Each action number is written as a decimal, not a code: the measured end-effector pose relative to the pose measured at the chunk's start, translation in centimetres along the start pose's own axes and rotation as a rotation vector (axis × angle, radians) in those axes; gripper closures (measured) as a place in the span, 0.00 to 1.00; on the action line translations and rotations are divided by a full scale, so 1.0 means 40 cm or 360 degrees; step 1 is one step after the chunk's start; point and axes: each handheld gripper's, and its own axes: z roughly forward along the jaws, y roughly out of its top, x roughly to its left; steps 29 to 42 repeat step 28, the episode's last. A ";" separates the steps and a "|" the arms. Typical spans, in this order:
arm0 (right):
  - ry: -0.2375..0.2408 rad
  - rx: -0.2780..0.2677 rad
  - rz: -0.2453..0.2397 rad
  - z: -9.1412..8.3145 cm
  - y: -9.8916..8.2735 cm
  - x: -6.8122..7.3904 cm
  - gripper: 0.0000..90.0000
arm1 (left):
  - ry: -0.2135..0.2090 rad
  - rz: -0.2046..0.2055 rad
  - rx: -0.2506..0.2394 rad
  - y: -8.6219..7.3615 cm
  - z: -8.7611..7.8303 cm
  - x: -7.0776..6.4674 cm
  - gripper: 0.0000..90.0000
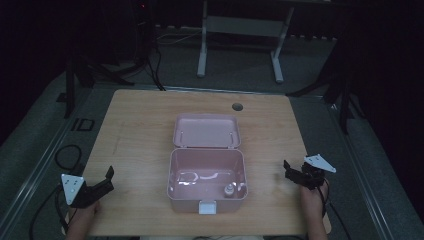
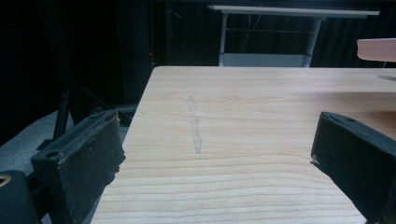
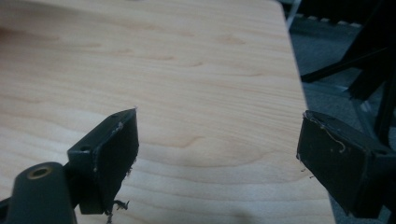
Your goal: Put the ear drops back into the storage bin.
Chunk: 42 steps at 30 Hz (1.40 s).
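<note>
While the pink box stands open in the middle of the table, with a small bottle inside, both grippers wait apart: left gripper and right gripper released, holding nothing, so closing seems not begun.

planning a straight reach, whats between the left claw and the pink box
Only bare wooden table lies between the left claw and the pink box, as seen in the high view.
</note>
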 end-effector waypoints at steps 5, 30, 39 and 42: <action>-0.0043 -0.0109 0.0042 -0.008 -0.015 -0.001 0.14 | -0.0002 0.0000 0.0000 0.000 0.001 0.000 0.03; 0.0020 -0.0230 0.0143 -0.020 -0.023 -0.018 0.14 | -0.0007 0.0005 0.0002 0.000 0.001 0.000 0.03; 0.0020 -0.0230 0.0143 -0.020 -0.023 -0.018 0.14 | -0.0007 0.0005 0.0002 0.000 0.001 0.000 0.03; 0.0020 -0.0230 0.0143 -0.020 -0.023 -0.018 0.14 | -0.0007 0.0005 0.0002 0.000 0.001 0.000 0.03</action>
